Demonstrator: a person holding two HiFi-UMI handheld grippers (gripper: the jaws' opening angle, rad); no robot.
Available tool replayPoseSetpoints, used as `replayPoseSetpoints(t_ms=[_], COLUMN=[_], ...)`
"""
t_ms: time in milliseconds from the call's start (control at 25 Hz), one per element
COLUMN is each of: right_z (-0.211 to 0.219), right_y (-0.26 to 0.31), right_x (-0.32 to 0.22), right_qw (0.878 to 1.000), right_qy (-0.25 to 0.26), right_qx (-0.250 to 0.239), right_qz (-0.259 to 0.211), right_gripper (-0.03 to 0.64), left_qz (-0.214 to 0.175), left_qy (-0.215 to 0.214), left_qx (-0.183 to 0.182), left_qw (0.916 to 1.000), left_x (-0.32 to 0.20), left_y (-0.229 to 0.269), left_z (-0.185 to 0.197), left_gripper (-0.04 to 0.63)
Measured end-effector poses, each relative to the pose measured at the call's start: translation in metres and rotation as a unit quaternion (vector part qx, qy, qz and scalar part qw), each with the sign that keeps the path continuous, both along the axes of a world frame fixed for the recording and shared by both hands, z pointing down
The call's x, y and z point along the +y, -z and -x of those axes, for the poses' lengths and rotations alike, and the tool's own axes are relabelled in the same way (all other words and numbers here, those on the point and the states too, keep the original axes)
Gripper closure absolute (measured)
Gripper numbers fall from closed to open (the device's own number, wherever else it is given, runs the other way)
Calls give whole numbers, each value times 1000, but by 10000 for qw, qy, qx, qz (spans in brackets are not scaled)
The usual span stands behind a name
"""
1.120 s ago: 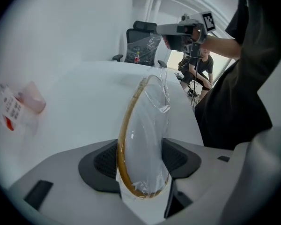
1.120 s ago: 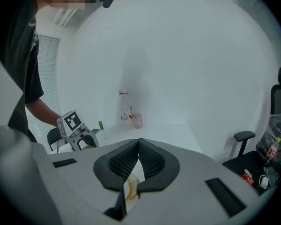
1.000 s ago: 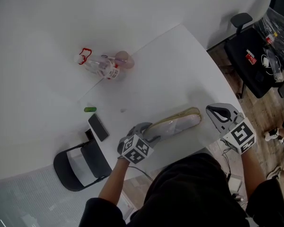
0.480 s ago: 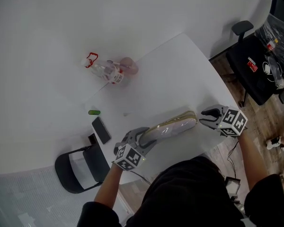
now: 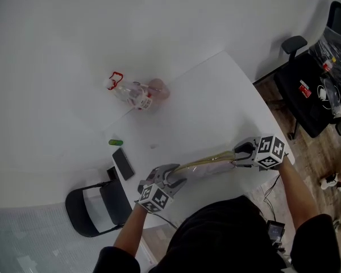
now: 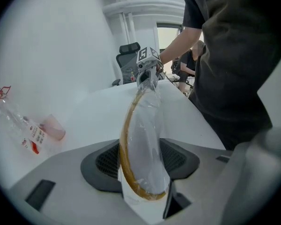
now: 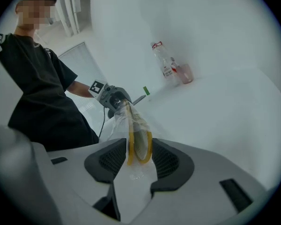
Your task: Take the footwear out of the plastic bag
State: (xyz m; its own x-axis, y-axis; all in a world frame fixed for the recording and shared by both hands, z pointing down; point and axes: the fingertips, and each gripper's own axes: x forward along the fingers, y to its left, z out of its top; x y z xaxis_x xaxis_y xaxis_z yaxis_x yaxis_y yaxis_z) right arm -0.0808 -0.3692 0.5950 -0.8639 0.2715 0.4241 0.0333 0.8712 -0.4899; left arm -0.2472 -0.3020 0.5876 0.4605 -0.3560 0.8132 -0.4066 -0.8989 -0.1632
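Print on the bottle (image 5: 132,93) is unreadably small, and the right edge crops the chair (image 5: 338,7).

Bright, even, diffuse light fills all three views. In the head view the white worktop (image 5: 216,95) is nearly overexposed and blends into its white surroundings; shadows are faint and soft-edged. Both gripper views show strong fisheye bending and a black vignette at the corners. Highlights streak the clear plastic bag (image 6: 147,139), and the nearest foreground in each gripper view is slightly soft.
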Motion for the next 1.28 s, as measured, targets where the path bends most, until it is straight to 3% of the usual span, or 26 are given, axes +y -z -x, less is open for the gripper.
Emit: replayPoseSetpoints(t_ms=[280, 400, 520, 600, 680, 720, 800, 880, 1040, 1160, 1280], right_z=[7, 11, 14, 17, 23, 26, 31, 36, 41, 38, 42], right_y=[1, 21, 19, 20, 37, 37, 18, 7, 9, 31, 56], right_x=[13, 20, 30, 35, 37, 40, 56, 73, 74, 79, 85], right_qw=[9997, 9988, 9987, 9984, 9966, 9976, 9986, 9969, 9968, 9976, 9910], right_qy=[219, 325, 507, 505, 259, 224, 485, 655, 337, 172, 374], right_qx=[22, -279, -50, -114, -526, -491, 46, 295, 455, 274, 313], right_qz=[103, 252, 18, 237, 578, 423, -187, -309, -560, -609, -1248], right_gripper=[456, 456, 453, 453, 476, 476, 477, 487, 523, 538, 541], left_qz=[101, 223, 251, 215, 129, 75, 2, 18, 200, 517, 883], left_qy=[228, 446, 377, 358, 443, 417, 230, 131, 77, -32, -102], left_qx=[172, 348, 389, 370, 451, 474, 458, 521, 834, 1034, 1167], left_qw=[9995, 9981, 9982, 9984, 9979, 9980, 9987, 9986, 9963, 9933, 9892], left_x=[-4, -2, 5, 7, 7, 8, 14, 19, 23, 34, 42], left_y=[-6, -7, -8, -8, -7, -7, -8, -10, -9, -5, 3], left_z=[6, 13, 14, 15, 18, 18, 13, 9, 13, 11, 11], left_gripper=[339, 337, 337, 337, 337, 337, 337, 337, 337, 337, 308])
